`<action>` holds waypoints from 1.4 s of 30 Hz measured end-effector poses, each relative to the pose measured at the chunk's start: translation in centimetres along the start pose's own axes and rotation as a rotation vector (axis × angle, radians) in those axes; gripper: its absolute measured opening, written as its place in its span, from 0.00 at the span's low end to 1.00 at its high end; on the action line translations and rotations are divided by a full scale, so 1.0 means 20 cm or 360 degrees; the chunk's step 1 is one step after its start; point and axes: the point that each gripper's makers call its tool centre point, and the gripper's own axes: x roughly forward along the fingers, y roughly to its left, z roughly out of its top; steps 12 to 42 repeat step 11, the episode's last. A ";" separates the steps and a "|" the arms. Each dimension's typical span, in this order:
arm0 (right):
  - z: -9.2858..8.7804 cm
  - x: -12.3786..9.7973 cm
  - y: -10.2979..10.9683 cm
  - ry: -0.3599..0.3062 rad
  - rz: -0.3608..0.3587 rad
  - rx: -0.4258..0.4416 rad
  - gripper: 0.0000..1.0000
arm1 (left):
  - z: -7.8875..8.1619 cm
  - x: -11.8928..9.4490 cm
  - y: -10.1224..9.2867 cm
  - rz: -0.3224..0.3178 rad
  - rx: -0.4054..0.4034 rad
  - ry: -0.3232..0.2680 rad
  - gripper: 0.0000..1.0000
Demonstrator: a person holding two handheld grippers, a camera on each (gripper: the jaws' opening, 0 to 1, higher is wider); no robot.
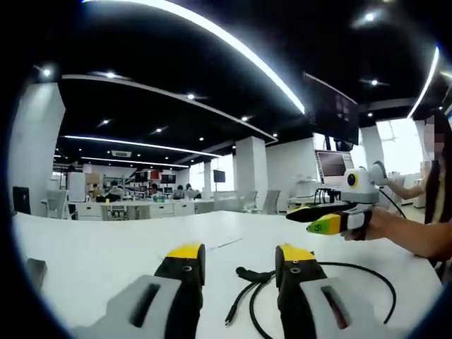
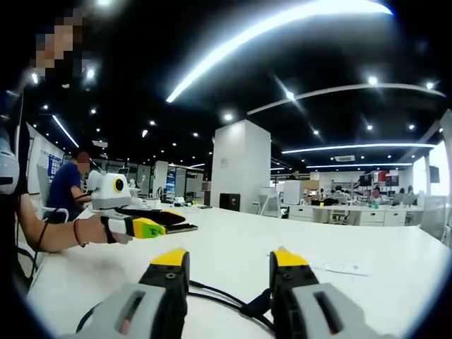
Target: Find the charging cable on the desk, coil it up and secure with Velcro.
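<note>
A black charging cable [image 1: 244, 293] lies on the white table [image 1: 106, 247], its plug end between my left gripper's jaws and a loose loop [image 1: 371, 274] curving away to the right. A thicker dark piece sits on the cable [image 1: 248, 273]; I cannot tell if it is the Velcro. My left gripper [image 1: 240, 252] is open just above the cable, holding nothing. My right gripper [image 1: 318, 217], held in a hand, hovers above the table to the right. In the right gripper view, the right gripper [image 2: 227, 256] is open over the cable [image 2: 251, 305], and the left gripper [image 2: 159, 222] shows at the left.
A small white paper slip [image 2: 339, 267] lies on the table to the right. A dark object [image 1: 35, 272] sits near the table's left edge. A monitor [image 1: 332, 166] stands at the far right, a seated person [image 2: 67, 187] at the far left, and desks and chairs fill the background.
</note>
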 end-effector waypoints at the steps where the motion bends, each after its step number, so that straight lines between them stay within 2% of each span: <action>1: 0.00 0.00 0.00 0.0000 -0.0001 0.0000 0.46 | 0.00 0.00 0.00 0.0000 0.0002 0.0002 0.40; 42: 0.00 0.00 0.00 -0.0004 0.0000 0.0000 0.47 | 0.01 0.01 0.00 -0.0014 0.0007 -0.0007 0.41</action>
